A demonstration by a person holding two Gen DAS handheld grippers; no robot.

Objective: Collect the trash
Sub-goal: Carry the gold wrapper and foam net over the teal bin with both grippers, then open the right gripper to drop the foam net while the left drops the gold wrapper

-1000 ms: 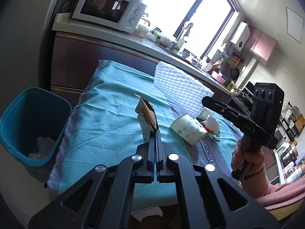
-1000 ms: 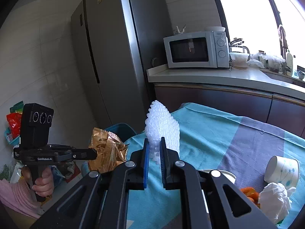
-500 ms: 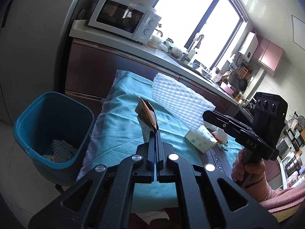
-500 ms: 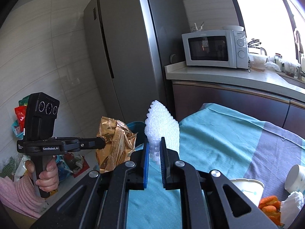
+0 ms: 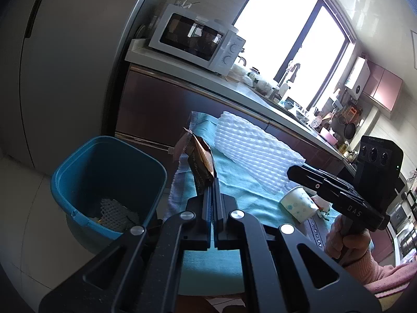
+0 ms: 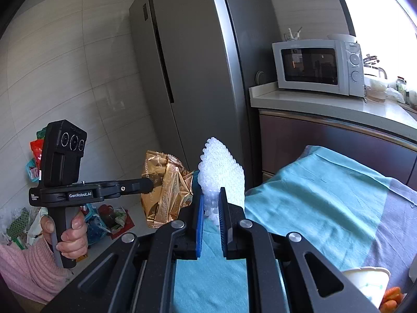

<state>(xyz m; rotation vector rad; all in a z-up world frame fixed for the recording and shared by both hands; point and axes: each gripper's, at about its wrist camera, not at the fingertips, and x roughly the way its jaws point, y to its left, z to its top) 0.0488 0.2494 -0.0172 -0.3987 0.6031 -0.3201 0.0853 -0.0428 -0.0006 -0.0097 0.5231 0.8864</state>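
Note:
My left gripper [image 5: 213,182] is shut on a crumpled gold and brown snack wrapper [image 5: 199,160], held up in the air just right of the blue bin [image 5: 78,156]. Netting and scraps lie in the bin's bottom. My right gripper [image 6: 211,194] is shut on the edge of a white bubble foam sheet [image 6: 221,172], which stands up from its blue pads above the table's left end. The right wrist view shows the left gripper [image 6: 149,186] with the wrapper [image 6: 166,190] beside the sheet. In the left wrist view the sheet [image 5: 250,151] stretches over the teal cloth [image 5: 234,187] to the right gripper [image 5: 290,170].
A spotted paper cup [image 5: 297,206] lies on the cloth with tissue and orange scraps beside it. Behind stand a grey fridge [image 6: 195,78], a microwave [image 5: 192,39] and a dark counter front [image 5: 156,109]. Bags and packets [image 6: 104,216] litter the floor at left.
Both grippers have carried their loads leftward toward the table's bin end. The bin now sits closer to the wrapper in the left wrist view, and the cup has slid off to the right.

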